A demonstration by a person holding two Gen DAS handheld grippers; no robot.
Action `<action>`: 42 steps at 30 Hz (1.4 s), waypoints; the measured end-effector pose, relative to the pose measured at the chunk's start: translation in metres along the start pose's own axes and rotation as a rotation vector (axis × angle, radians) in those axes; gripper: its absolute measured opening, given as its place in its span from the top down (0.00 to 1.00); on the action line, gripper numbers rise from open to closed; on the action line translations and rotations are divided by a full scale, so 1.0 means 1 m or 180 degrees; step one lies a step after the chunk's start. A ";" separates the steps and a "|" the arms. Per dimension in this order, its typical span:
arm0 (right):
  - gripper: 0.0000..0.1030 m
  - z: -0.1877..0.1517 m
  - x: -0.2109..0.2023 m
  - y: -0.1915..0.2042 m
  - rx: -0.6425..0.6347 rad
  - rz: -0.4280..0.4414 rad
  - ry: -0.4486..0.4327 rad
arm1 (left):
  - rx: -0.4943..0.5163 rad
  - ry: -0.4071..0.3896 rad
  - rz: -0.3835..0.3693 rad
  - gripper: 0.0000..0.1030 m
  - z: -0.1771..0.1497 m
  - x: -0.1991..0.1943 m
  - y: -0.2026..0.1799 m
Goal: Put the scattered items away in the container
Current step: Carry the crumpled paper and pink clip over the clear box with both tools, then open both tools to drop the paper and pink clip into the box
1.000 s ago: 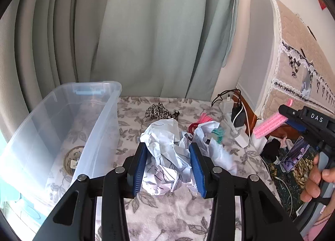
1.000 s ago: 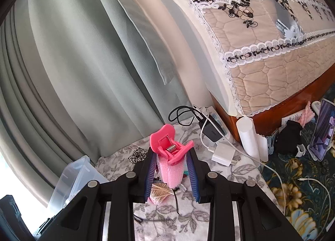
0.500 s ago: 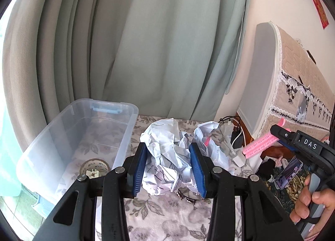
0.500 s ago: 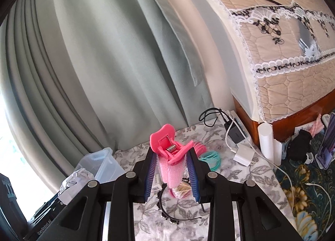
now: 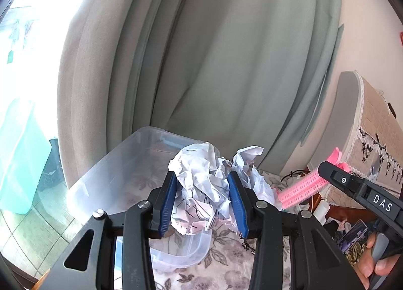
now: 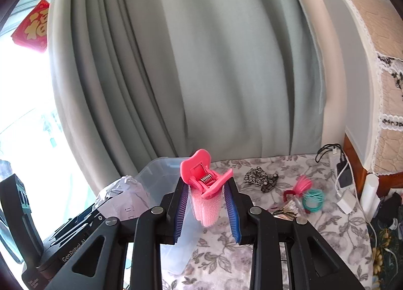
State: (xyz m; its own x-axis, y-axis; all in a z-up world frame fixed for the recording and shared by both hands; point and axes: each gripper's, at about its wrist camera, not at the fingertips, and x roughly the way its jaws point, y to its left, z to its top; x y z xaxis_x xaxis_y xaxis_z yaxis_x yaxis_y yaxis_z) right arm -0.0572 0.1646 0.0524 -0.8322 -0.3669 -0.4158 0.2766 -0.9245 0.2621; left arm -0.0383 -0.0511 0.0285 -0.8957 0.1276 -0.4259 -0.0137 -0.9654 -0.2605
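A crumpled sheet of white paper [image 5: 201,189] with dark printed lines is clamped between the blue pads of the left tool [image 5: 203,202]. The paper is held above the near end of the clear plastic storage bin [image 5: 105,176], which lies ahead of and below that tool, slightly to its left. The bin's far rim is seen against the grey-green curtain [image 5: 226,63].

A pink hair roller clip [image 6: 205,191] is gripped by the right tool [image 6: 206,207]; its spring hinge is turned upward and its mesh roller hangs between the blue pads. This tool is seen to the right of the left one, carried in a hand [image 5: 375,267] at the lower right edge of the left wrist view. The bin's corner [image 6: 161,171] is seen just ahead of and left of the right tool, beside the held paper [image 6: 121,194].

On the floral cloth [image 6: 252,247] to the right of and beyond the right tool, items are left scattered: a leopard-print scrunchie [image 6: 255,176], a small dark clip [image 6: 269,183] touching it, a pink coiled hair tie [image 6: 303,182], teal hair bands [image 6: 313,197] and a bundle of hairpins [image 6: 286,209]. Further right, a white charger [image 6: 347,202] and cables are seen near the quilted headboard [image 6: 377,63].
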 end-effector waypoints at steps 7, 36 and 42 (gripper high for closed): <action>0.69 -0.007 0.030 0.047 -0.0312 0.0201 0.0186 | -0.0244 -0.0020 0.0127 0.58 -0.001 0.000 0.037; 0.68 -0.054 0.116 0.082 -0.0596 0.0433 0.0910 | -0.0547 0.0385 0.0295 0.57 -0.027 0.061 0.083; 0.68 -0.059 0.123 0.076 -0.0573 0.0432 0.0972 | -0.0554 0.0431 0.0308 0.57 -0.030 0.069 0.080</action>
State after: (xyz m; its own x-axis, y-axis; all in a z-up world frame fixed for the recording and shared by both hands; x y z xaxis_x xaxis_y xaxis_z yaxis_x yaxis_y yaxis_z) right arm -0.1100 0.0430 -0.0299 -0.6081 -0.4759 -0.6353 0.4771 -0.8588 0.1867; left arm -0.0877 -0.1127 -0.0471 -0.8212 0.0771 -0.5654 0.1565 -0.9224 -0.3532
